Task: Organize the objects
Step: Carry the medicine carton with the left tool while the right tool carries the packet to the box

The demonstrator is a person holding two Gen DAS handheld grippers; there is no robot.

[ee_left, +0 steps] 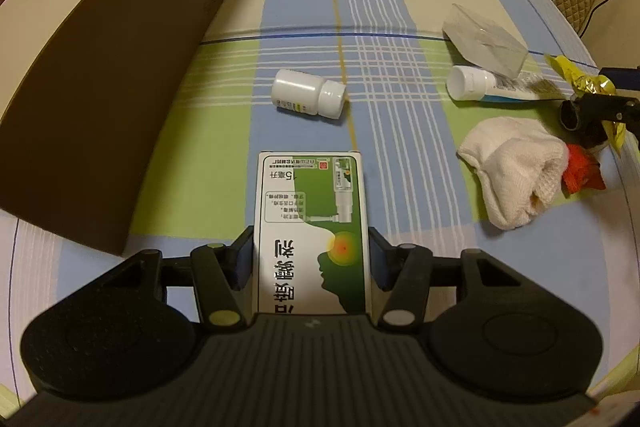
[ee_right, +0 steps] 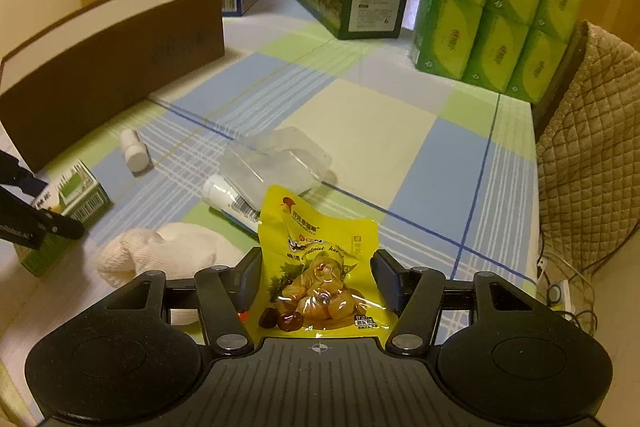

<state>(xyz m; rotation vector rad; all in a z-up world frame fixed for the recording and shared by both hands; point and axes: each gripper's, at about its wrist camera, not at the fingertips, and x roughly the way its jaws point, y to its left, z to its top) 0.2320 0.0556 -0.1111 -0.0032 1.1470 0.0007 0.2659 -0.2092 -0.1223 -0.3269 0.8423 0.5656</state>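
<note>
Here left gripper jaws clamp green-white medicine box; right gripper jaws pinch yellow chestnut packet.

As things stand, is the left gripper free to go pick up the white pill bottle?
Probably not yet: the left gripper is shut on the green medicine box. The white pill bottle lies just ahead on bare cloth, nothing between.

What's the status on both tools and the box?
Left tool shut on medicine carton. Right tool shut on snack packet. Brown box open, left of table. Pill bottle lies ahead, path clear.
</note>
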